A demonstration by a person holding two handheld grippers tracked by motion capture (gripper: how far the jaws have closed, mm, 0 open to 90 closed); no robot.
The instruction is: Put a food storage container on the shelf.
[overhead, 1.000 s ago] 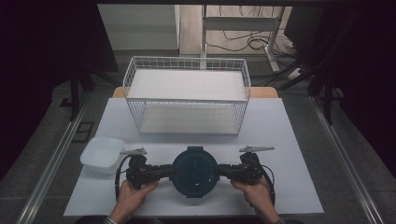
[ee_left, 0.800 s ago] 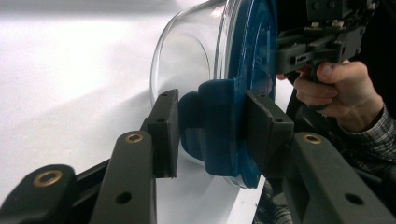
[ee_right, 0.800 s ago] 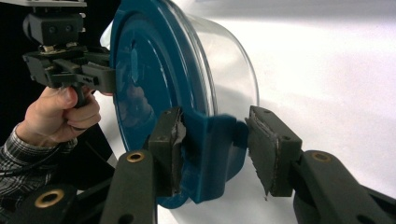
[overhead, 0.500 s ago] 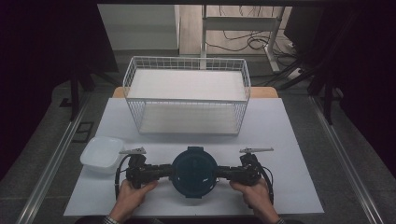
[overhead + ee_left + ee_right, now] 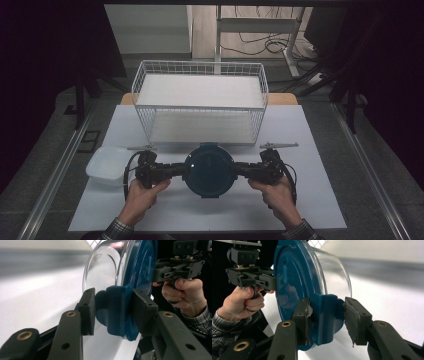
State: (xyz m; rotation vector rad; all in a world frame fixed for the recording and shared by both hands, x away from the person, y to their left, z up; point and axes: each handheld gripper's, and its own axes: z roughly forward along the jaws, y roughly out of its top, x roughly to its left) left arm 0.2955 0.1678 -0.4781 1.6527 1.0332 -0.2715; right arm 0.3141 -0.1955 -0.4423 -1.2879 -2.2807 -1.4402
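A round clear glass container with a dark blue lid [image 5: 208, 170] hangs just above the white table between my two grippers. My left gripper [image 5: 184, 170] is shut on the lid's blue side clasp [image 5: 113, 312], one pad on each face of it. My right gripper [image 5: 234, 170] is shut on the opposite clasp [image 5: 327, 315] in the same way. In both gripper views the lid [image 5: 289, 277] stands on edge with the glass bowl [image 5: 105, 267] behind it. The person's hands [image 5: 142, 192] hold both grippers from below.
A white wire basket [image 5: 200, 107] stands at the back middle of the table, close beyond the container. A white square tub [image 5: 106, 165] sits at the left, beside the left hand. The white table surface [image 5: 310, 200] runs to the right and front.
Both hands and the container between them have risen and shifted a little toward the basket. The grips on the two clasps look the same.
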